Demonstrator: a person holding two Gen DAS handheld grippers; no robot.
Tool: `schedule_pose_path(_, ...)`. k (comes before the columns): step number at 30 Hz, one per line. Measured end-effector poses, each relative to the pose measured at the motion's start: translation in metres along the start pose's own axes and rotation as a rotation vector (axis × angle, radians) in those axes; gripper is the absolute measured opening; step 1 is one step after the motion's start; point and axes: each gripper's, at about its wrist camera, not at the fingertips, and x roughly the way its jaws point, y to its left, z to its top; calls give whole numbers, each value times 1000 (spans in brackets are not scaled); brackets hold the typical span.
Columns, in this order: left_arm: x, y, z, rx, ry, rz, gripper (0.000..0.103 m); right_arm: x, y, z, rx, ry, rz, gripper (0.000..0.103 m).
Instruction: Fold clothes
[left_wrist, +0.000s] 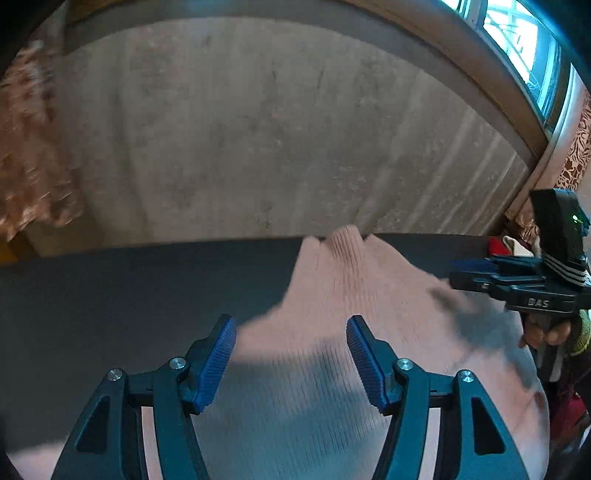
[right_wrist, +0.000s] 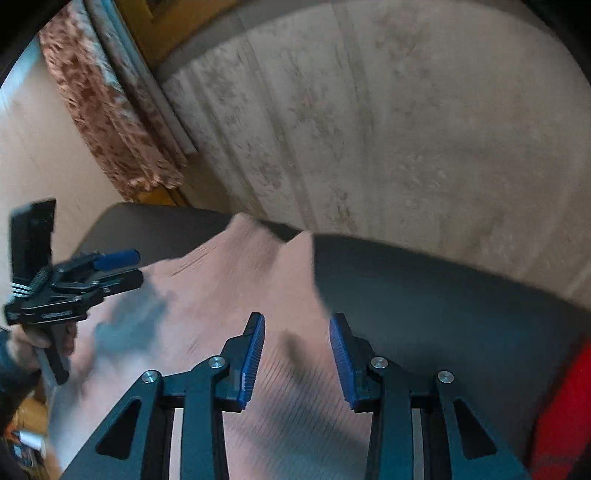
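Blur smears pink garment (left_wrist: 332, 295) beneath both tools.

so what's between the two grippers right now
Only the pink garment spread on the dark table. In both wrist views it fills the stretch between the left gripper and the right gripper; nothing else lies there.

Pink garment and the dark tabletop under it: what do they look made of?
The pink garment looks like a soft ribbed knit: fine parallel ridges show and it drapes in peaks, though blur hides the fibre. The tabletop looks a smooth, matte, dark grey hard surface, possibly laminate; no grain shows.
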Motion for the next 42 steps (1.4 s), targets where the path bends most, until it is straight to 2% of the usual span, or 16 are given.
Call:
schedule_pose_path(5, 49, 1, 25, 46, 79, -45, 64, 44, -8, 37, -53, 69, -4, 39)
schedule_pose_path(11, 73, -12, 41, 88, 101, -103, 63, 79, -1, 61, -124, 103, 57, 38)
schedule_pose_path(12, 74, -15, 43, 94, 106, -102, 60, 81, 4, 60, -147, 111, 42, 34)
schedule_pose_path(13, 75, -18, 44, 102, 111, -98, 43, 83, 9, 61, -175, 120, 24, 23)
schedule_pose_path(14, 75, -22, 46, 109, 115, -95, 16, 83, 11, 62, -184, 108, 29, 17)
schedule_pose_path(15, 76, -25, 47, 117, 119, -91, 10, 82, 13, 63, -188, 114, 28, 6)
schedule_pose_path(18, 57, -31, 46, 118, 64, -107, 6, 71, 17, 65, -178, 96, 40, 6)
schedule_pose_path(22, 11, -33, 36, 84, -35, -140, 6, 33, 23, 63, -149, 11, 89, 6)
schedule_pose_path(27, -42, -41, -1, 73, -101, -164, 6, -16, 40, 38, -125, -78, 152, 6)
schedule_pose_path(32, -85, -49, -51, 43, -132, -163, 5, -53, 55, -15, -98, -113, 180, 6)
schedule_pose_path(36, -94, -50, -89, -9, -110, -168, 5, -71, 65, -61, -57, -112, 187, 6)
schedule_pose_path(42, -85, -45, -137, -69, -33, -118, 5, -65, 72, -110, -19, -52, 147, 5)
